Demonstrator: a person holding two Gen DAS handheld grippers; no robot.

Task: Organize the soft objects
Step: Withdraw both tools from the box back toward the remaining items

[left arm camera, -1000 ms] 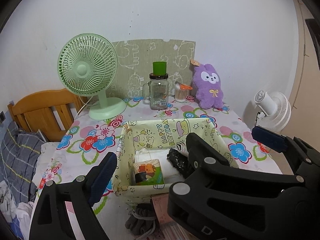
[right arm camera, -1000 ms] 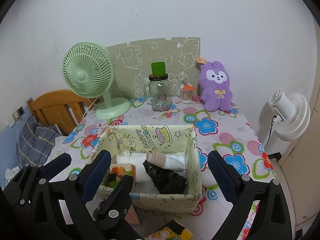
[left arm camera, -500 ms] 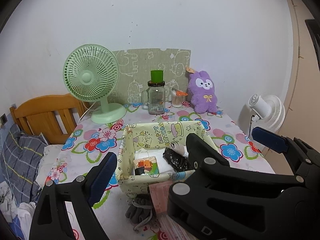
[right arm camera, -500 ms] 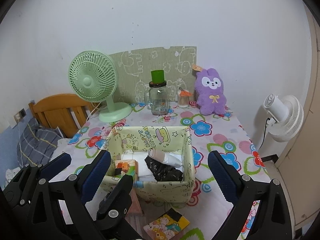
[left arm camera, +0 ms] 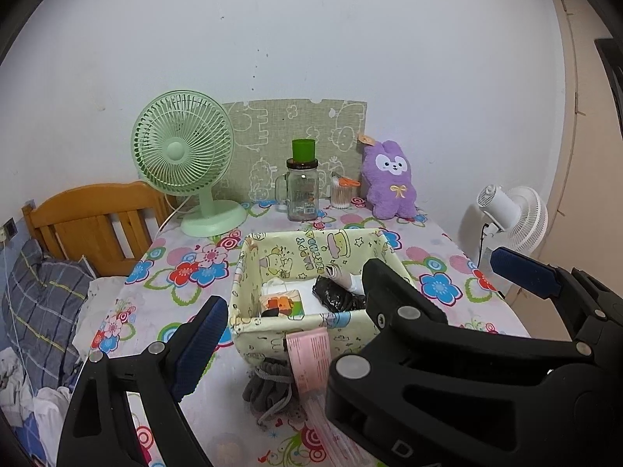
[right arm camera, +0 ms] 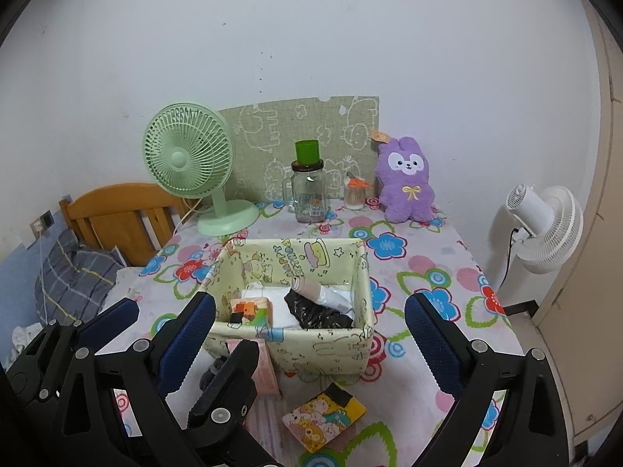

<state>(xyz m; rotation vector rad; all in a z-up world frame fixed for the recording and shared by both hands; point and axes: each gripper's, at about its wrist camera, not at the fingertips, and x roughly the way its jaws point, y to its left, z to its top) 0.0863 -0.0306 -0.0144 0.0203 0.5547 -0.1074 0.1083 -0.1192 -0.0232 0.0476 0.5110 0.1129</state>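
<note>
Seemingly, with both grippers, left (left arm camera: 358,295) and right (right arm camera: 309,319), jaws spread and empty, the grey pouch (left arm camera: 268,389) at lower centre, against the basket (right arm camera: 331,344), risks being missed since the pink packet (left arm camera: 309,358) overlaps it.

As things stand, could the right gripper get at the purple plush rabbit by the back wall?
Probably not without going around: the fabric basket stands directly between the open right gripper and the purple plush rabbit. Lifted over or skirted along the basket's right side, the way looks free.
</note>
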